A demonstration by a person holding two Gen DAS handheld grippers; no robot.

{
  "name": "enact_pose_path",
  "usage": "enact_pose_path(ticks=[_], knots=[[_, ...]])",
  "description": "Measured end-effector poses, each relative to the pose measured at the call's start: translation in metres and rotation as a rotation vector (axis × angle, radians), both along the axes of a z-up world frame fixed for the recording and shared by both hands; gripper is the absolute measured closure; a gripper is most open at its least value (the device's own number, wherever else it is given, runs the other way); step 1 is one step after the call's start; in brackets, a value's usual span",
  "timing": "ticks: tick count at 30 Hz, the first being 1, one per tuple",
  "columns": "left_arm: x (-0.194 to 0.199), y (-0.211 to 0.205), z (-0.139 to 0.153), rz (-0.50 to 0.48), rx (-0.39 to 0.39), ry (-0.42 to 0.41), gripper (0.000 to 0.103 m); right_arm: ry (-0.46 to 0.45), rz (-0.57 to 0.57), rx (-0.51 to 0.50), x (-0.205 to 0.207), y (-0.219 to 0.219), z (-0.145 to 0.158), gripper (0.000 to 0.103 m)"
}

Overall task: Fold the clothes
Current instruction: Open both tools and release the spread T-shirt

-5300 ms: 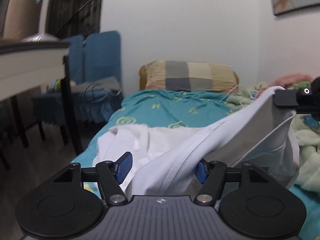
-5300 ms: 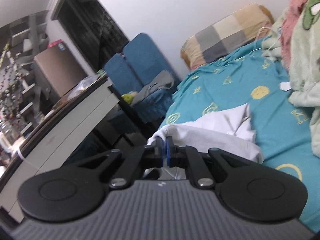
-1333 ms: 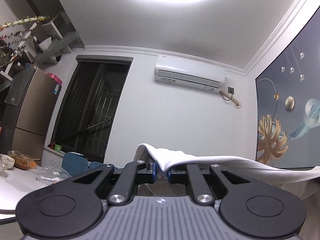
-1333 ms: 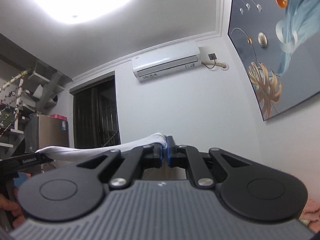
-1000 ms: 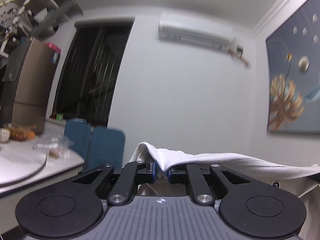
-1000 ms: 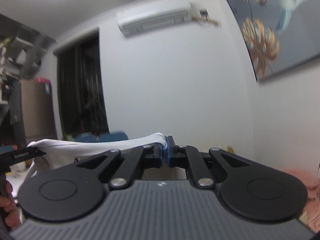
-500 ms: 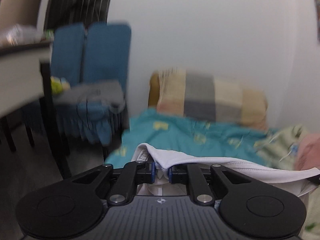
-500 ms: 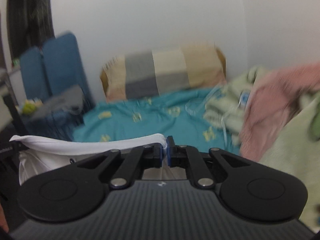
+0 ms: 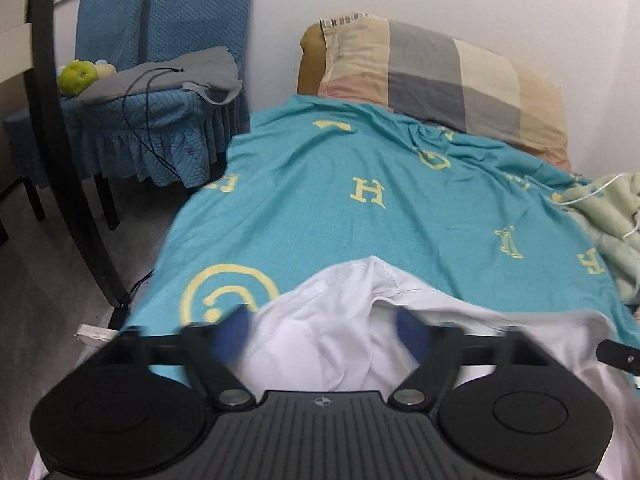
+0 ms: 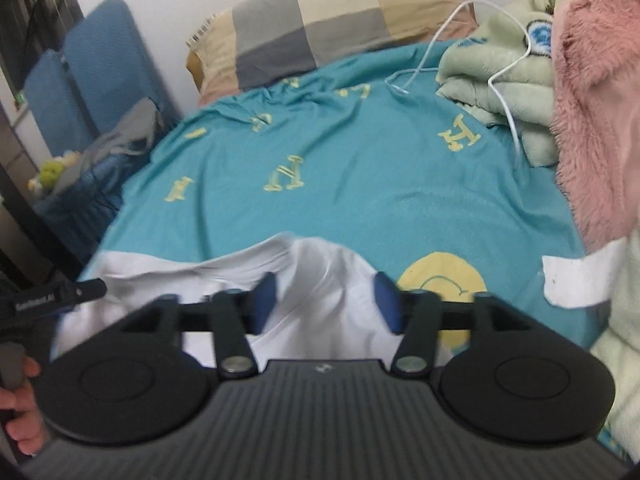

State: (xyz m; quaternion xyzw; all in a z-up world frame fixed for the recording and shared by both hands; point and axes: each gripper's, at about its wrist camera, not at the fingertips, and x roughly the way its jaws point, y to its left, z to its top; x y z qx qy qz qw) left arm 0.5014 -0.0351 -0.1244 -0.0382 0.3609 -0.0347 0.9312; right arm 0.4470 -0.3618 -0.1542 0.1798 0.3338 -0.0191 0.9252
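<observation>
A white garment (image 9: 340,320) lies spread on the near end of the teal bedsheet (image 9: 380,200). My left gripper (image 9: 322,330) hovers just over its left part, open, blue pads wide apart and blurred by motion, nothing held between them. The same white garment (image 10: 316,276) shows in the right wrist view, where my right gripper (image 10: 326,306) stands open above its right part. The left gripper's tip (image 10: 60,296) and a hand (image 10: 20,420) appear at that view's left edge.
A checked pillow (image 9: 440,72) lies at the head of the bed. Green and pink fleece blankets (image 10: 560,80) with a white cable are piled along the right side. A blue-covered chair (image 9: 140,100) and a dark table leg (image 9: 68,160) stand left of the bed.
Both grippers swung the garment down from overhead onto the bed, then opened and let it go. The cloth now rests on the sheet.
</observation>
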Motion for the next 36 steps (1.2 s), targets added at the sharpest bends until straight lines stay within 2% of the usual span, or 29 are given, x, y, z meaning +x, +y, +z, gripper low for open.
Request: enact_pose_path(ticks=[5,9,11,17,22,24,26,29,34,36], knots=[[-0.080,0.019,0.047,-0.031,0.031,-0.041,0.008,-0.025,0.006,0.020,-0.060,0.012,0.039,0.043],[-0.168,0.024,0.081,-0.087,0.088,-0.103,0.006,-0.045,0.013,0.028,-0.129,0.025,0.069,0.043],[-0.214,0.027,0.093,-0.106,0.084,-0.121,0.006,-0.058,0.018,0.013,-0.165,0.032,0.082,0.043],[-0.334,0.030,0.115,-0.153,0.060,-0.144,0.006,-0.106,0.030,0.008,-0.263,0.043,0.100,0.043],[-0.405,0.030,0.119,-0.172,0.044,-0.195,0.006,-0.149,0.039,0.014,-0.341,0.049,0.110,0.043],[-0.423,0.034,0.112,-0.179,0.023,-0.201,0.006,-0.158,0.040,0.019,-0.364,0.050,0.111,0.043],[-0.435,0.037,0.103,-0.178,0.011,-0.189,0.006,-0.146,0.034,0.034,-0.364,0.049,0.106,0.042],[-0.430,0.041,0.095,-0.140,-0.016,-0.132,0.006,-0.128,0.025,0.057,-0.364,0.048,0.099,0.042],[-0.397,0.066,0.071,-0.051,-0.218,0.019,0.008,-0.097,0.011,0.095,-0.362,0.045,0.088,0.042],[-0.376,0.078,0.060,-0.001,-0.294,0.078,0.013,-0.079,0.011,0.113,-0.357,0.045,0.082,0.042]])
